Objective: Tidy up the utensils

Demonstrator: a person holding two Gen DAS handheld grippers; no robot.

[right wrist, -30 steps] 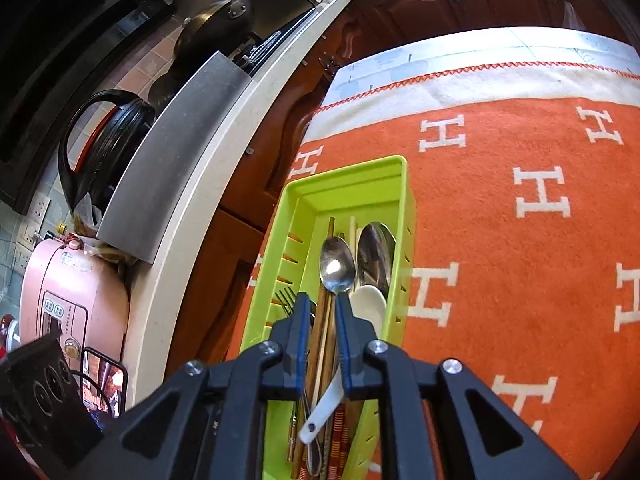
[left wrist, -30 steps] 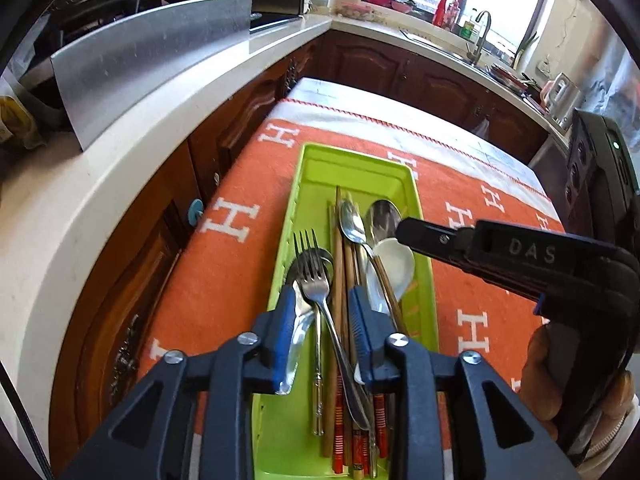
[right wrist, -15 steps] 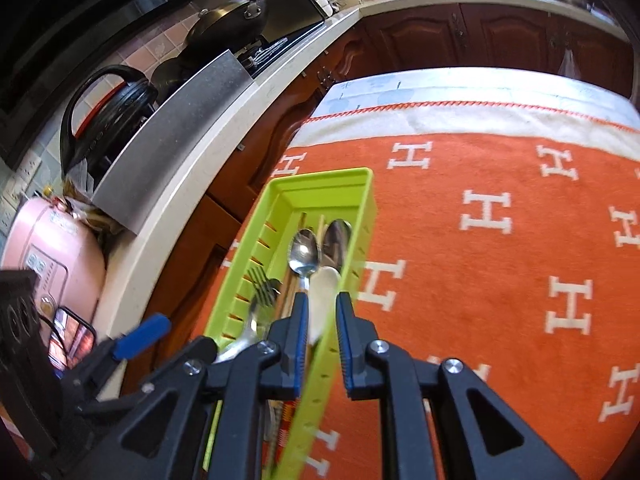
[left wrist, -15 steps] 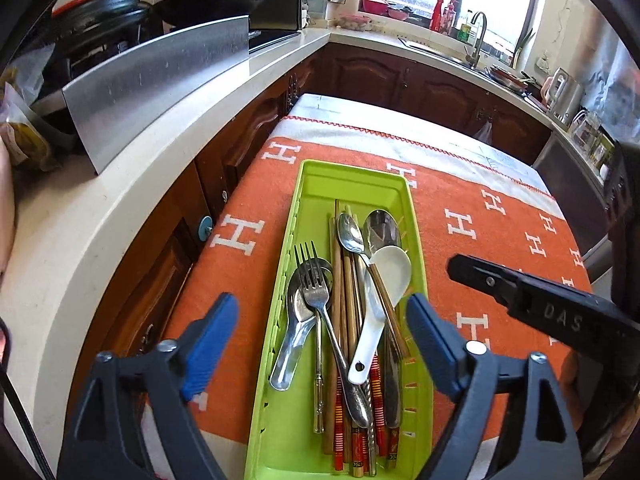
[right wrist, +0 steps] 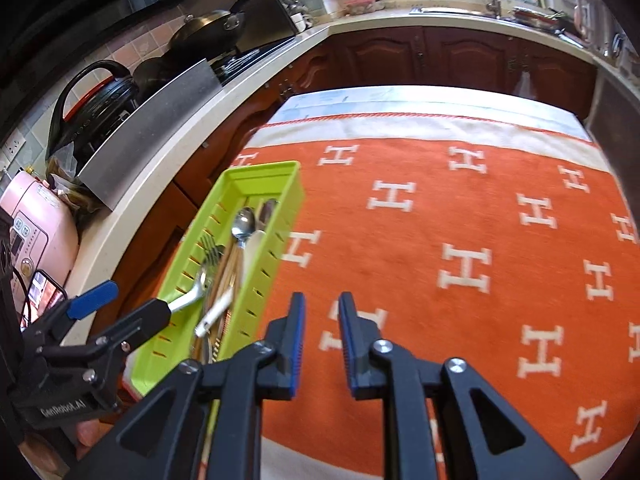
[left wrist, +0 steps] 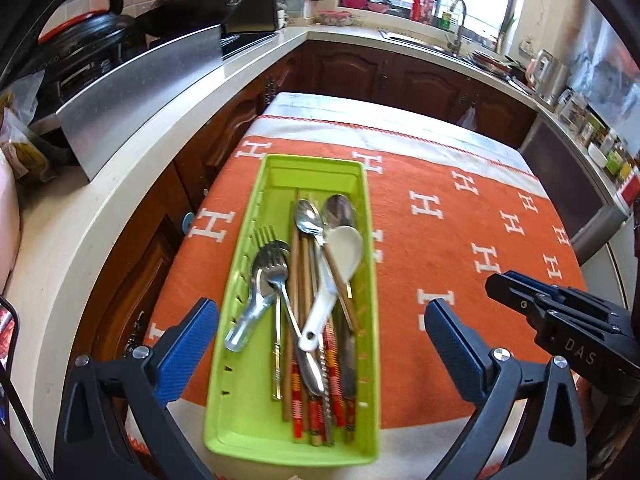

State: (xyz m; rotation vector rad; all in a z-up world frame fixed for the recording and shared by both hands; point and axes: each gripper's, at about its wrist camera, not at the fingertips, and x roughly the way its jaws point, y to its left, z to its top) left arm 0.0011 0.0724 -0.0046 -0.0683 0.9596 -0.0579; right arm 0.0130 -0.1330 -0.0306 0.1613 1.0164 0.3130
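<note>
A lime-green tray (left wrist: 312, 162) lies on the orange cloth and holds forks (left wrist: 272, 256), metal spoons (left wrist: 306, 214), a white ceramic spoon (left wrist: 344, 248) and chopsticks (left wrist: 298, 280). My left gripper (left wrist: 318, 320) hovers above the tray's near half. Its jaws are opening and stand very wide, touching nothing. My right gripper (right wrist: 322, 304) is over bare cloth just right of the tray (right wrist: 260, 168). Its jaws are opening, a narrow gap with nothing in it. The white spoon (right wrist: 254, 244) rests in the tray.
The orange cloth with white H marks (left wrist: 460, 240) covers the table to the right. A pale counter (left wrist: 120, 168) with a steel splash guard (left wrist: 140, 92), pots and a pink appliance (right wrist: 36, 220) runs along the left. Wooden cabinets (left wrist: 420, 76) and a sink stand behind.
The left jaws, narrow over the fork and spoon handles before, have spread wide and drawn back. The right gripper has left the white spoon, moved right over the cloth, and parted its jaws.
</note>
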